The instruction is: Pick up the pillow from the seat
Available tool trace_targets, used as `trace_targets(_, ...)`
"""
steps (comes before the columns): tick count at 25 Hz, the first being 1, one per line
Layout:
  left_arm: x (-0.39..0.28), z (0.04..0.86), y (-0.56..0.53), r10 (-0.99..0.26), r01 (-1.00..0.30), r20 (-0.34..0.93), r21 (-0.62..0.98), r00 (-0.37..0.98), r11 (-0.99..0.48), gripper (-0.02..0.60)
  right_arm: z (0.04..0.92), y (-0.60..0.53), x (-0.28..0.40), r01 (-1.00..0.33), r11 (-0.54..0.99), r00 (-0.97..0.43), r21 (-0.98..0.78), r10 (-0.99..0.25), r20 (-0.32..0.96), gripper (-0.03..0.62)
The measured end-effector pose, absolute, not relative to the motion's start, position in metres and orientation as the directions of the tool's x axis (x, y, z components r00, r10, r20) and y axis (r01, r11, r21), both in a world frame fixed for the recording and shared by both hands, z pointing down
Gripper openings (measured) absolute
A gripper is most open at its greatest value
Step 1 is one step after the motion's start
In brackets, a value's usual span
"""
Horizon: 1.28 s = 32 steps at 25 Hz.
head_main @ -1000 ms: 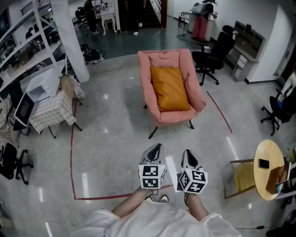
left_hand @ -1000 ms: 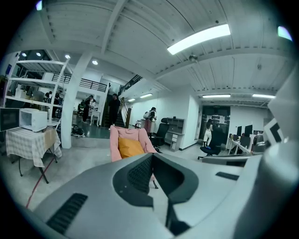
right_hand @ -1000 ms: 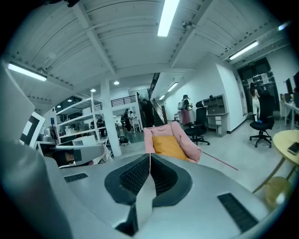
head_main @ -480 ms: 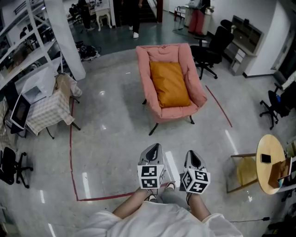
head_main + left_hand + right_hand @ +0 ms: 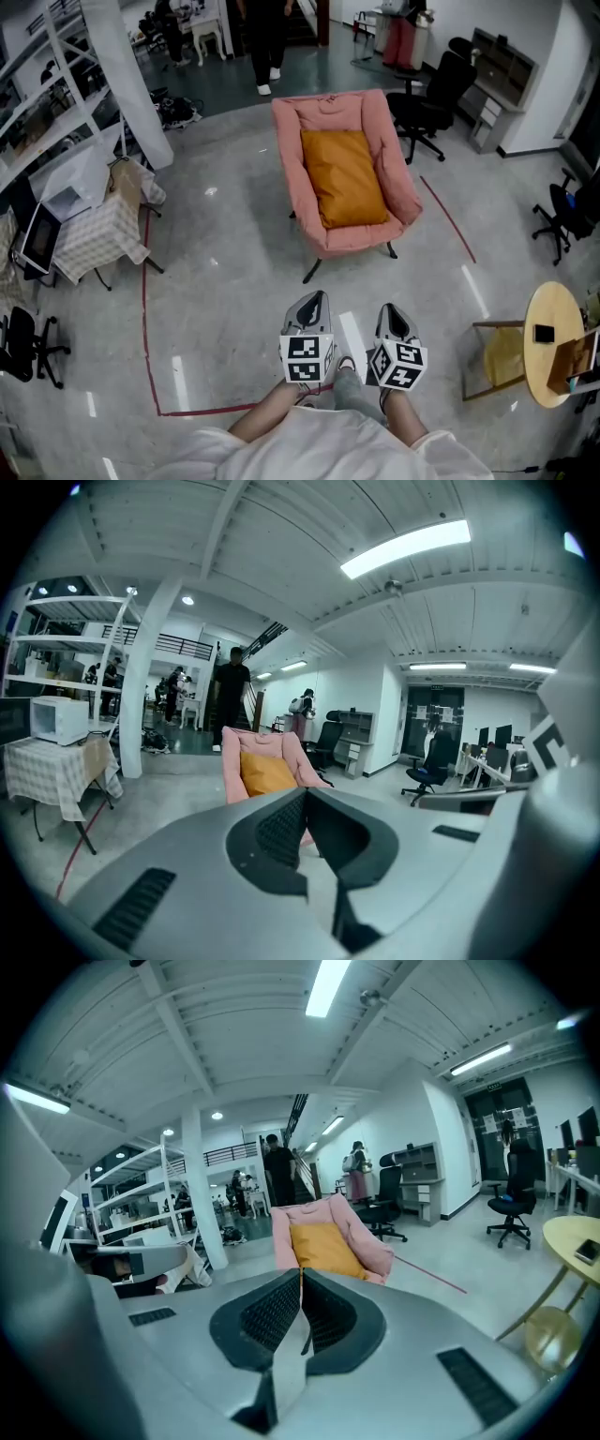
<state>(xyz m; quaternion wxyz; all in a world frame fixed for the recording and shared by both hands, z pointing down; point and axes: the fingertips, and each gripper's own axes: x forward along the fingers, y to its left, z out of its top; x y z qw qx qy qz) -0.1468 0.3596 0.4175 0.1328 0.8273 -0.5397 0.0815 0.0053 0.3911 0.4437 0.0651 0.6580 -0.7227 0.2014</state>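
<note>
**Pillow on the armchair seat, both grippers empty and well short of it**

Grey polished floor across the whole head view, crossed by a red tape line that bends at a corner near the left gripper.

White pillar rising at the floor's far left.

Pink armchair toward the floor's far side, on dark splayed legs, front edge turned this way.

Small table under a checked cloth at the floor's left edge, carrying a white microwave.

Round yellow table at the floor's right edge, with a dark phone near its far rim.

Black office chair just beside the armchair's right arm.

Orange pillow lying flat along the seat, between the two arms, top edge against the backrest, lower edge close to the seat's front edge.

Left gripper held low and close to the body, well apart from the armchair, jaws pressed together with nothing between them.

Right gripper just beside it, likewise closed and empty, pointed at the armchair.
</note>
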Motion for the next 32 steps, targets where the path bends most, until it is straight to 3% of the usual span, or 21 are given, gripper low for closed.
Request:
trace_targets(22,-0.038,0.418,0.188,-0.89,-0.942,0.313,0.053,0.331,-0.331,-0.002,0.453,0.214,0.138,-0.963,0.07,-0.168,-0.261,-0.911,0.376,0.031)
trace_targets(32,-0.028,0.439,0.143,-0.887,-0.953,0.358,0.036,0.293,-0.301,-0.002,0.483,0.17,0.15,-0.954,0.079,-0.204,-0.288,-0.878,0.432,0.031)
